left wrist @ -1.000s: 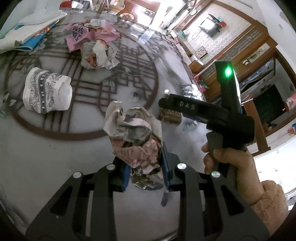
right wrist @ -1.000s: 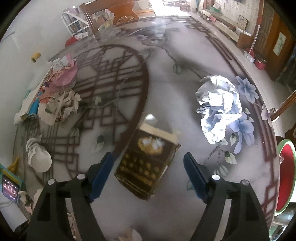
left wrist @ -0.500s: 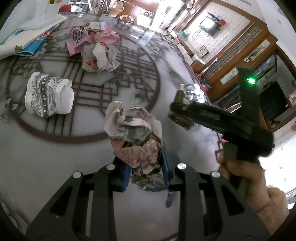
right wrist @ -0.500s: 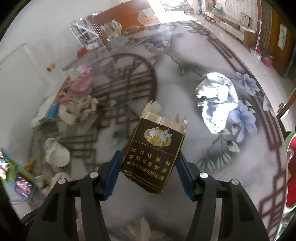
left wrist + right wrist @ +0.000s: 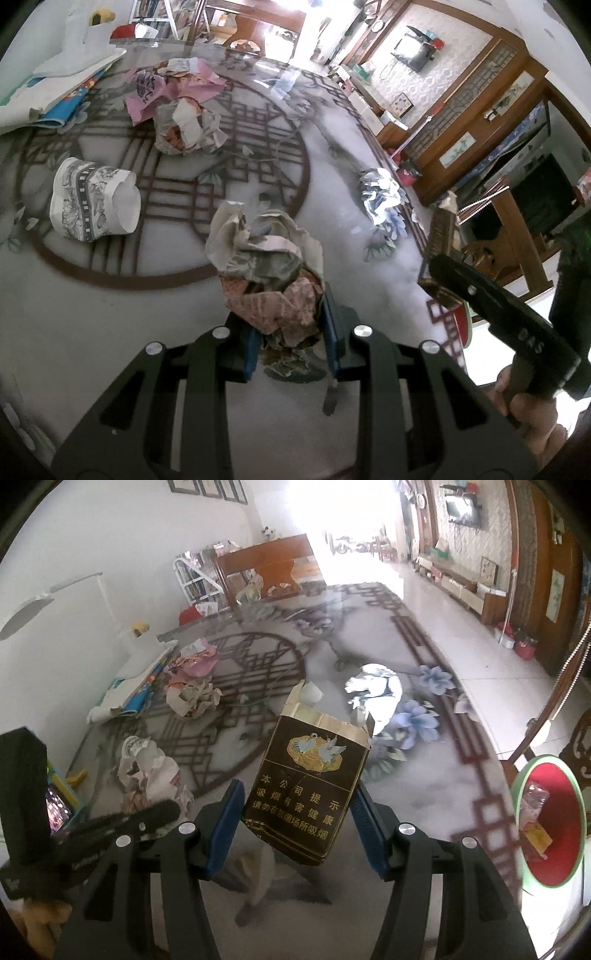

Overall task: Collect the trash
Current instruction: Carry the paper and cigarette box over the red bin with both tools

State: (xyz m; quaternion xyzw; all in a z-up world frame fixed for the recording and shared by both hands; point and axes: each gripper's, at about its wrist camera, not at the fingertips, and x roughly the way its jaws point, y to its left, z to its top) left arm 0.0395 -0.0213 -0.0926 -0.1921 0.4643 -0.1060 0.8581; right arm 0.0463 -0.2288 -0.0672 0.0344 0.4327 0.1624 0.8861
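My left gripper (image 5: 290,332) is shut on a crumpled paper wad (image 5: 266,266) and holds it above the glass table (image 5: 110,325). My right gripper (image 5: 297,816) is shut on a dark brown cigarette pack (image 5: 308,782) with a torn gold top, lifted off the table. The pack also shows in the left wrist view (image 5: 441,240) at the right, above the table edge. A red bin with a green rim (image 5: 546,819) stands below the table at the right, with scraps inside.
On the table lie a crushed paper cup (image 5: 92,199), a grey paper wad (image 5: 188,129), pink paper (image 5: 166,88), a silvery blue-white wad (image 5: 380,195) and books (image 5: 55,88) at the far left. A wooden chair (image 5: 266,568) stands beyond the table.
My right gripper closed on the cigarette pack, lifted it off the table and carried it right toward the table edge. My left gripper kept its hold on the paper wad.
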